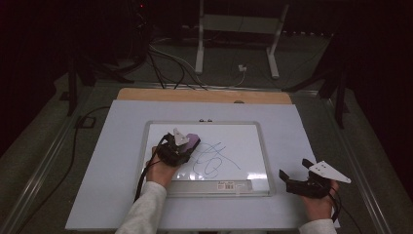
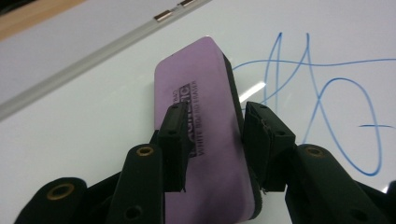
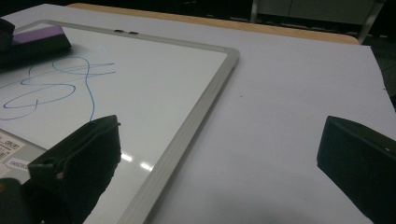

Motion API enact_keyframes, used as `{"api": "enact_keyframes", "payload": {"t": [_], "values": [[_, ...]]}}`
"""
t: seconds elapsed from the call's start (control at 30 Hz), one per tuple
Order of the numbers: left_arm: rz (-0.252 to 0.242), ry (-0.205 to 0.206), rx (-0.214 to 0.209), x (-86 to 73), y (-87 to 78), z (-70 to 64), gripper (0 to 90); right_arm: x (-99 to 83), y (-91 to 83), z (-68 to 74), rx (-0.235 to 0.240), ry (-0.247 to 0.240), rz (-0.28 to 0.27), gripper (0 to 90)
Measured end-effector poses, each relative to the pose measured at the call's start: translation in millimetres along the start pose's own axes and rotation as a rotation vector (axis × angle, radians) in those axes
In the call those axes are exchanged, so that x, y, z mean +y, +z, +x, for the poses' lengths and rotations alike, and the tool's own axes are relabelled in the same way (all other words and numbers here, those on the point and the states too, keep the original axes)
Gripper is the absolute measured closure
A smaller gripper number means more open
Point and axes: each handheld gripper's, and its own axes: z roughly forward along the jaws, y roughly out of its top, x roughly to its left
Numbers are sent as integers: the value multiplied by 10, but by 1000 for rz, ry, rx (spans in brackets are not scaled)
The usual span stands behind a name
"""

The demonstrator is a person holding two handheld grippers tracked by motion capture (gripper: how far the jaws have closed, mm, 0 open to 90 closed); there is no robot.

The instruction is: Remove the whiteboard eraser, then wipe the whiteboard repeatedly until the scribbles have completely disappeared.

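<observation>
A white sheet (image 1: 112,161) covers the table, and a whiteboard (image 1: 146,146) with a pale metal frame lies flat in the middle of it. On the left part of the board the left gripper (image 1: 187,145) is clenched on a purple eraser (image 1: 193,141). In the left gripper view the eraser (image 2: 198,84) is a rounded oblong block with a purple top, a dark felt underside along its edge and black printed lettering, part of it reading "WHITE BOARD"; the rest is hidden by the jaws. The jaws press on its two long sides, and the block sticks out ahead of them, tilted, with its far end toward the board's top frame. Its felt side seems to rest on the board, though the angle makes that hard to confirm.

Just to the right of the eraser a blue scribble (image 1: 212,158) of loops and crossing strokes runs over the middle of the board. A barcode label (image 1: 227,185) sits on the board's near frame.

Farther right, off the board and above the white sheet, the right gripper (image 1: 293,170) is held with its jaws spread wide and nothing between them. In the right gripper view the board's corner (image 3: 229,53) lies ahead between the jaws.
</observation>
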Motion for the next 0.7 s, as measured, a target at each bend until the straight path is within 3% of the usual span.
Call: {"api": "enact_keyframes", "payload": {"t": [0.17,0.33,0.47,0.7], "values": [[-6,-29,-41,-13,6,18,614,-1,3,-2,0,0,2,0],[-55,-73,-71,-18,-27,57,556,-3,2,-9,-1,1,0,0],[-88,-104,-55,-9,-65,94,455,-6,-5,-13,-3,8,0,0],[-106,-161,7,-3,-51,142,186,-8,-7,-11,-7,6,2,0]]}}
